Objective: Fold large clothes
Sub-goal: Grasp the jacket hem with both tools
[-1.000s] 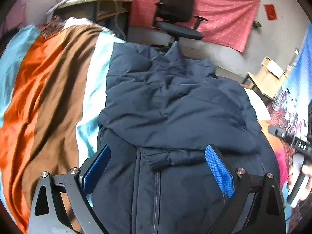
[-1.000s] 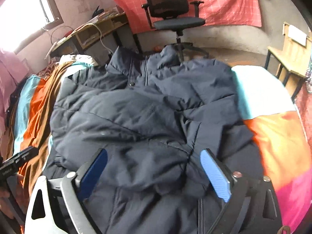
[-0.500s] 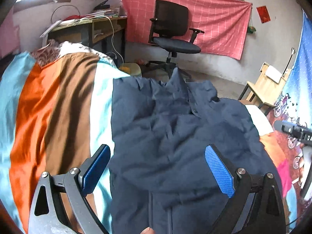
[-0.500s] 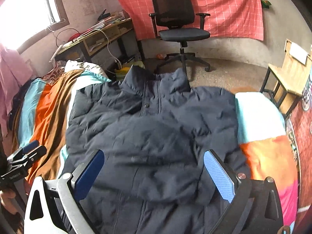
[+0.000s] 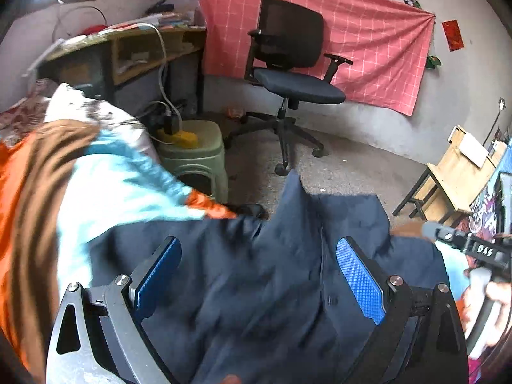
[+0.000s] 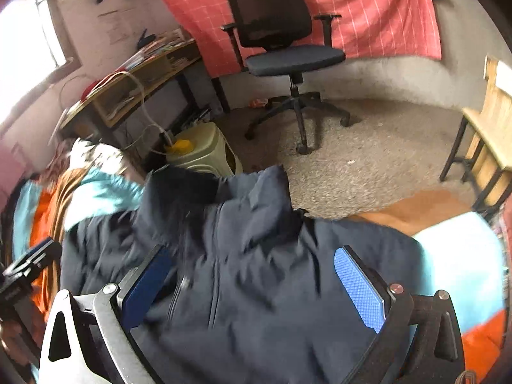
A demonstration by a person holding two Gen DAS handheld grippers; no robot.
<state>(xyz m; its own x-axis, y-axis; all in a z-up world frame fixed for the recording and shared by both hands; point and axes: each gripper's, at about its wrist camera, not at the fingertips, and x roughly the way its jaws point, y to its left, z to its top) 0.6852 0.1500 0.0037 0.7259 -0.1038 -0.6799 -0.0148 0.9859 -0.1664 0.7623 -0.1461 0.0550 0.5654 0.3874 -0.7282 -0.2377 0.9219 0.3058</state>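
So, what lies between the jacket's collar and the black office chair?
Only bare, speckled floor. In the right wrist view it runs from the collar of the navy jacket to the wheeled base of the office chair. The green stool stands off to the side.

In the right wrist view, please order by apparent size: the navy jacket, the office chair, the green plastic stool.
Largest to smallest, as they look:
1. navy jacket, though it lies nearest the camera
2. office chair
3. green plastic stool, partly hidden by the jacket

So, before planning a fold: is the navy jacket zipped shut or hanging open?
Shut, as far as shows: the navy jacket lies front-up on the striped bedspread, its two front panels meeting along the centre zipper line. The lower hem is hidden.
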